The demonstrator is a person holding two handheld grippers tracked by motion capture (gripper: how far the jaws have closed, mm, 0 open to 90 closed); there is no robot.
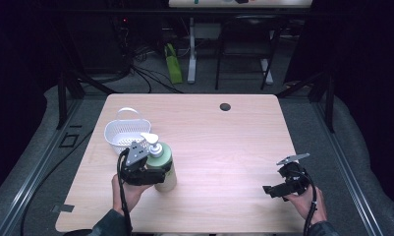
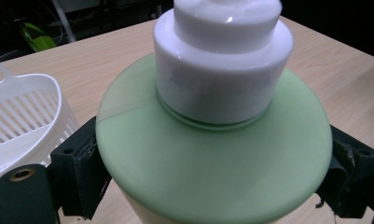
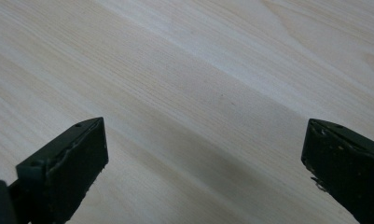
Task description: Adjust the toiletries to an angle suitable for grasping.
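Your left gripper (image 1: 153, 173) sits in the lower left of the high view, its jaws clamped on either side of the green pump bottle (image 1: 165, 169). In the left gripper view the bottle (image 2: 212, 163) fills the middle of the frame, its wide green shoulder wedged between the two black jaws at the bottom corners, with the white pump collar (image 2: 222, 70) rising at the top centre. The bottle stands upright on the wooden table (image 1: 224, 142), just below and right of the white basket (image 1: 123, 132), close to it; whether they touch you cannot tell. The basket's slatted wall (image 2: 21, 116) shows at the left edge of the left gripper view.

Your right gripper (image 1: 283, 189) is in the lower right of the high view, well apart from the bottle. In the right gripper view its jaws stand wide, one at each bottom corner, with bare tabletop (image 3: 198, 93) between them.
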